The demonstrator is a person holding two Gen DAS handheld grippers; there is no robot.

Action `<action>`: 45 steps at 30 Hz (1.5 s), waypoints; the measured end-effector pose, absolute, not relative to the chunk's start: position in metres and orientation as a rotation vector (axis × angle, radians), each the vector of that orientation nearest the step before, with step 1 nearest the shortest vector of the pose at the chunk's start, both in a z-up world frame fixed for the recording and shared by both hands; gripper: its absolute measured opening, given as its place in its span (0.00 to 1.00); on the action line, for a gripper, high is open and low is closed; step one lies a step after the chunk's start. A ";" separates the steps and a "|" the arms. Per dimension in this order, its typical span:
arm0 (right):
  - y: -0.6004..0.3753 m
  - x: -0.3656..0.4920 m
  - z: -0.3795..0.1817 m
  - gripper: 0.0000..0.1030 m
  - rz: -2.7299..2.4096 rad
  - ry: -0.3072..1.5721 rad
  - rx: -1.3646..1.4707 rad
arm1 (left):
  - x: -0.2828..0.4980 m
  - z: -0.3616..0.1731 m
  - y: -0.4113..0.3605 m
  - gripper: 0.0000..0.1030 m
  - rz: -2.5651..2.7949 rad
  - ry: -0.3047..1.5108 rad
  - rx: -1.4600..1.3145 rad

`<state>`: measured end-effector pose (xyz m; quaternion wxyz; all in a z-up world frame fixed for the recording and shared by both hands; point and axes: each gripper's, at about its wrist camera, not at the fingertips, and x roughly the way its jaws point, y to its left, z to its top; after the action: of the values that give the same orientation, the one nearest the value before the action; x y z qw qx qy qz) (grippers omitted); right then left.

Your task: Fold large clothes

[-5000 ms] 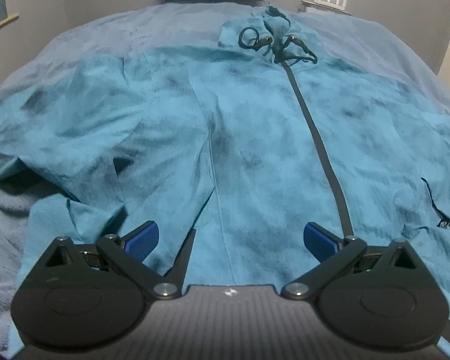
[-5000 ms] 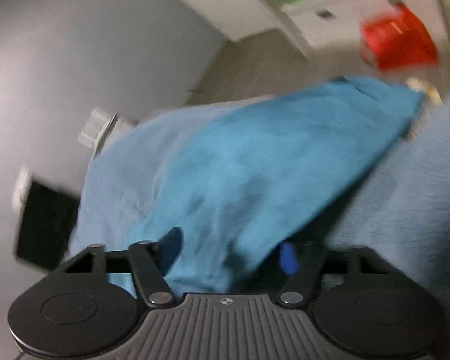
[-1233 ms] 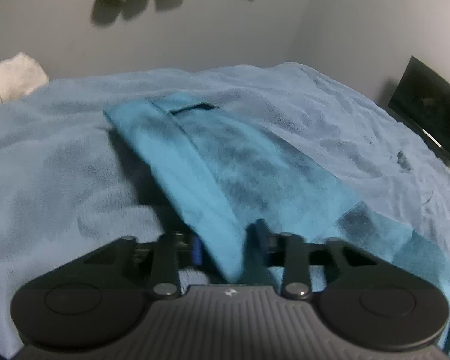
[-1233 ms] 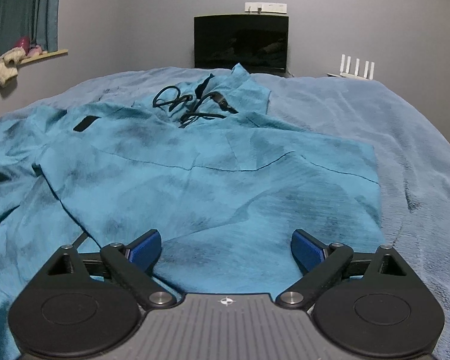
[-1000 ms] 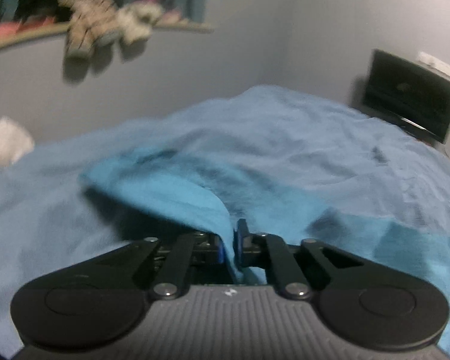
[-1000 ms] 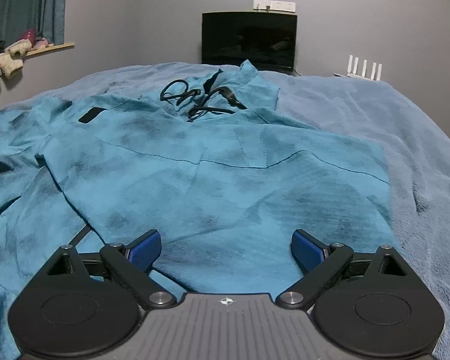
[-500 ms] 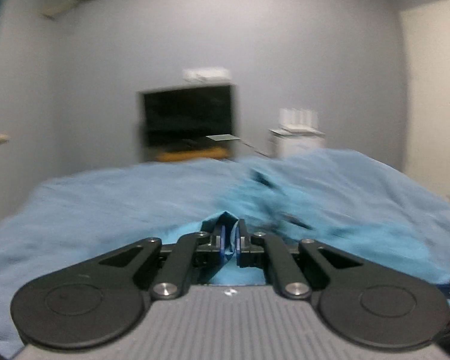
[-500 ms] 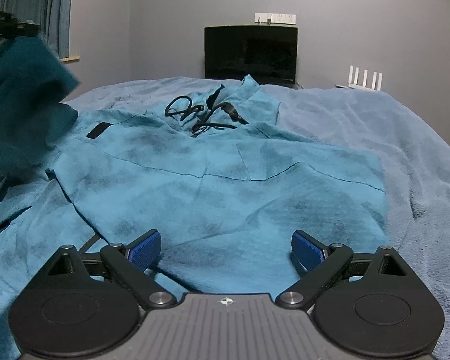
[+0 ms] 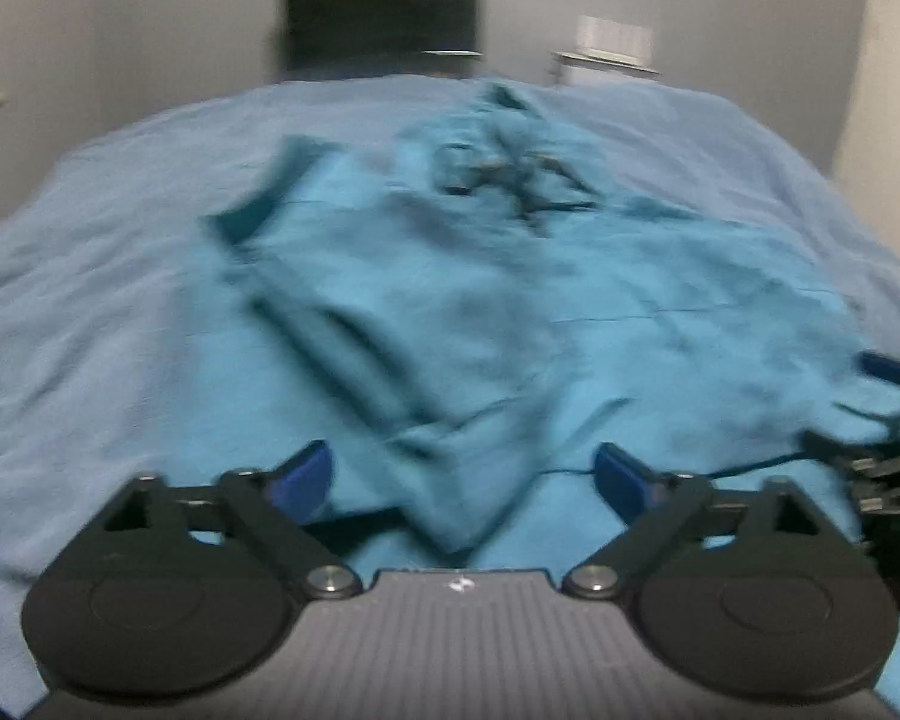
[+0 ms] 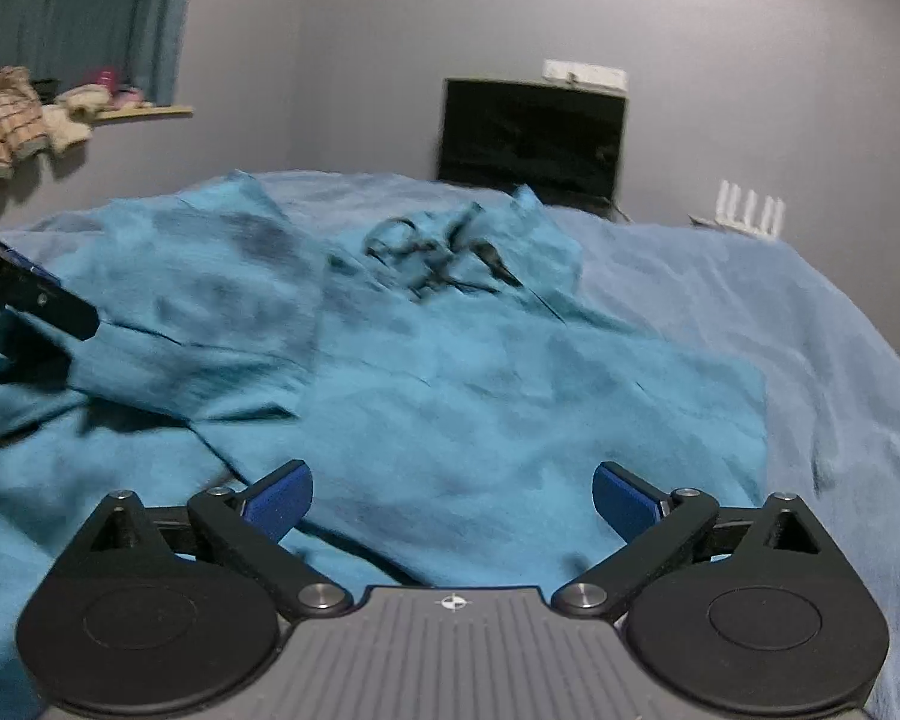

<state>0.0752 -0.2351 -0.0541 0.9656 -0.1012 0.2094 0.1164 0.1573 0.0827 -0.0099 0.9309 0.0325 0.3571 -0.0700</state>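
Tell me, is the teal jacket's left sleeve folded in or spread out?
Folded in: the sleeve lies diagonally across the jacket body, not out on the blanket.

Jacket [image 9: 480, 312] motion-blurred, right tool [image 9: 888, 420] cut off at edge
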 end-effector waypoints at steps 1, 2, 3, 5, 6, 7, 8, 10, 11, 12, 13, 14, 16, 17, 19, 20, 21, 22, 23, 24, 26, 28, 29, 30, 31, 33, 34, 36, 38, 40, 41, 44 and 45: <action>-0.229 0.074 -0.048 1.00 0.260 0.415 -0.201 | 0.151 -0.010 0.090 0.95 -0.084 0.712 0.094; -0.221 0.074 -0.042 1.00 0.293 0.414 -0.197 | 0.148 -0.011 0.095 0.95 -0.024 0.699 0.136; -0.212 0.076 -0.035 1.00 0.333 0.414 -0.201 | 0.148 -0.014 0.101 0.95 0.021 0.694 0.163; -0.184 0.084 -0.024 1.00 0.395 0.428 -0.248 | 0.149 -0.016 0.115 0.95 0.111 0.687 0.162; -0.167 0.089 -0.020 1.00 0.431 0.438 -0.285 | 0.150 -0.016 0.120 0.95 0.120 0.691 0.158; -0.151 0.094 -0.018 1.00 0.471 0.456 -0.314 | 0.153 -0.017 0.125 0.95 0.121 0.712 0.160; -0.133 0.100 -0.017 1.00 0.515 0.475 -0.341 | 0.154 -0.017 0.130 0.95 0.106 0.723 0.155; -0.099 0.110 -0.021 0.99 0.581 0.501 -0.394 | 0.153 -0.018 0.138 0.95 0.080 0.712 0.130; -0.081 0.114 -0.026 0.99 0.607 0.505 -0.431 | 0.152 -0.019 0.141 0.95 0.094 0.699 0.125; -0.065 0.116 -0.032 0.98 0.632 0.509 -0.465 | 0.151 -0.020 0.146 0.95 0.105 0.685 0.119; -0.049 0.119 -0.039 0.97 0.666 0.517 -0.499 | 0.150 -0.020 0.151 0.95 0.106 0.680 0.109; -0.037 0.119 -0.046 0.96 0.696 0.524 -0.529 | 0.151 -0.021 0.152 0.95 0.098 0.676 0.098; -0.014 0.121 -0.061 0.87 0.706 0.525 -0.614 | 0.149 -0.018 0.159 0.95 0.080 0.656 0.063; -0.004 0.123 -0.069 0.73 0.676 0.520 -0.662 | 0.146 -0.016 0.163 0.95 0.076 0.644 0.057; 0.002 0.129 -0.077 0.38 0.623 0.551 -0.683 | 0.140 -0.013 0.165 0.95 0.081 0.631 0.071; -0.002 0.132 -0.075 0.17 0.628 0.583 -0.632 | 0.140 -0.013 0.166 0.95 0.076 0.629 0.079; -0.008 0.132 -0.071 0.13 0.626 0.591 -0.579 | 0.141 -0.012 0.167 0.95 0.070 0.625 0.075; -0.017 0.129 -0.065 0.10 0.615 0.582 -0.529 | 0.141 -0.010 0.168 0.95 0.065 0.615 0.067; -0.029 0.126 -0.057 0.06 0.604 0.563 -0.468 | 0.138 -0.008 0.169 0.95 0.063 0.597 0.057; -0.042 0.123 -0.049 0.06 0.589 0.551 -0.415 | 0.138 -0.007 0.170 0.95 0.065 0.583 0.049; -0.071 0.116 -0.030 0.05 0.547 0.507 -0.304 | 0.138 -0.004 0.171 0.95 0.071 0.567 0.044; -0.102 0.114 -0.012 0.04 0.478 0.462 -0.219 | 0.138 -0.005 0.169 0.95 0.084 0.558 0.058; -0.120 0.115 -0.002 0.04 0.441 0.446 -0.162 | 0.138 -0.005 0.168 0.95 0.089 0.558 0.067; -0.137 0.114 0.005 0.04 0.410 0.433 -0.108 | 0.139 -0.006 0.167 0.95 0.093 0.563 0.076; -0.154 0.115 0.012 0.04 0.380 0.424 -0.065 | 0.140 -0.008 0.165 0.95 0.096 0.568 0.085; -0.189 0.115 0.020 0.04 0.320 0.429 -0.008 | 0.142 -0.011 0.163 0.95 0.104 0.581 0.102; -0.206 0.115 0.021 0.04 0.287 0.435 0.014 | 0.144 -0.012 0.162 0.95 0.107 0.589 0.108; -0.235 0.116 0.016 0.04 0.212 0.460 0.064 | 0.148 -0.017 0.162 0.95 0.111 0.613 0.112; -0.262 0.118 0.006 0.04 0.138 0.501 0.127 | 0.153 -0.024 0.161 0.95 0.107 0.647 0.116; -0.283 0.118 -0.006 0.04 0.061 0.553 0.173 | 0.159 -0.032 0.161 0.95 0.101 0.690 0.124; -0.292 0.118 -0.011 0.04 0.035 0.575 0.197 | 0.161 -0.035 0.161 0.95 0.098 0.709 0.126; -0.311 0.122 -0.027 0.19 0.034 0.618 0.300 | 0.165 -0.044 0.160 0.95 0.096 0.743 0.125; -0.313 0.124 -0.031 0.28 0.044 0.617 0.336 | 0.168 -0.047 0.161 0.95 0.094 0.754 0.119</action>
<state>0.1239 -0.3131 -0.0313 0.9387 0.1647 0.3022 0.0217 0.1677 0.1608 -0.0473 0.9270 0.0582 0.3677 0.0457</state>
